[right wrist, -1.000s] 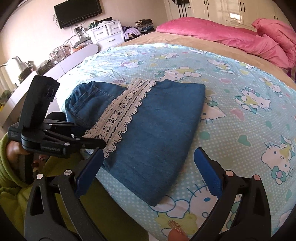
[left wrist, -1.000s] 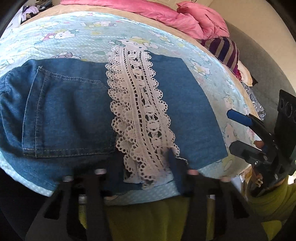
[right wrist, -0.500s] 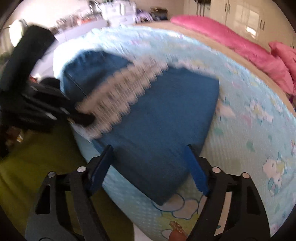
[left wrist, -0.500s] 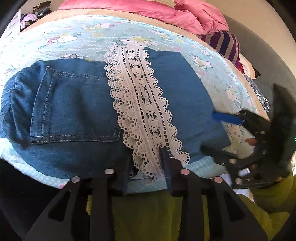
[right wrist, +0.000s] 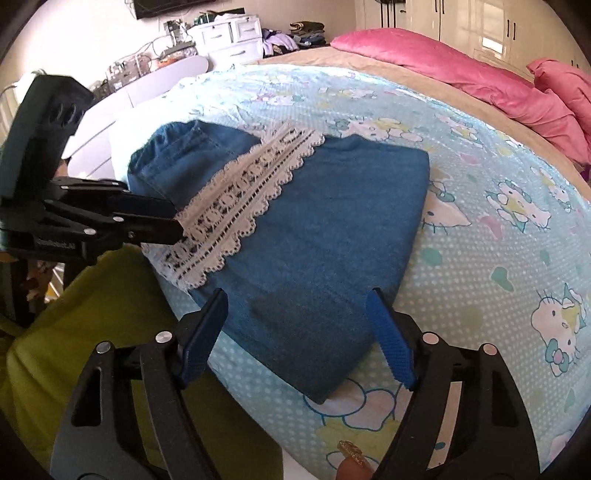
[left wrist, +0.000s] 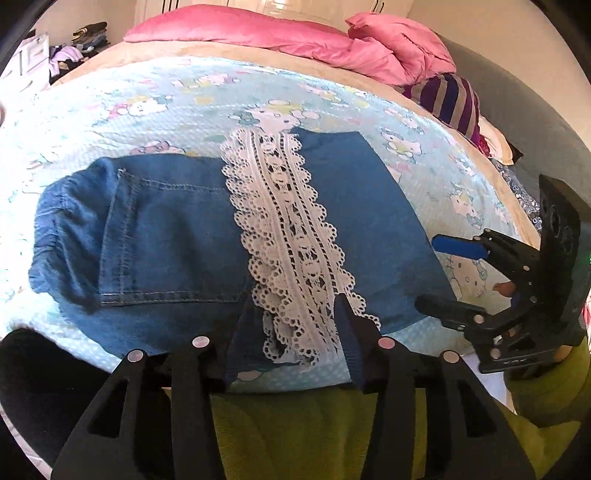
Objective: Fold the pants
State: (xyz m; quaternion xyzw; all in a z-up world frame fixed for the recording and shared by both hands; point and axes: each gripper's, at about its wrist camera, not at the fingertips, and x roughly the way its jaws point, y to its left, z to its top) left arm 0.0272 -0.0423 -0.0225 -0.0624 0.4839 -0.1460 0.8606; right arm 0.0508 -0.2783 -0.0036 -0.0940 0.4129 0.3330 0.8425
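Denim pants (left wrist: 177, 236) lie folded on the bed (left wrist: 147, 110); left hand-held gripper (left wrist: 295, 332) opening astride the lace (left wrist: 284, 229), right hand-held gripper (right wrist: 295, 332) opening over the fold; pink quilt (left wrist: 295, 37) behind.

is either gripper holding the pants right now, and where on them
Neither grips. The left gripper is opening around the lace trim at the pants' near edge; the right gripper, opening, straddles their near corner.

A bedroom in a home.

A wide bed (right wrist: 461, 236) fills both views, with a light blue cartoon-cat sheet (left wrist: 155, 99) and a pink duvet (right wrist: 461, 74) near its far edge. Behind it stand white wardrobes (right wrist: 461, 22) (glossy doors, dark handles), a white drawer unit (right wrist: 229, 40) beside loose clothes (right wrist: 295, 35), and a dark screen (right wrist: 166, 5) on the wall above a cluttered shelf.
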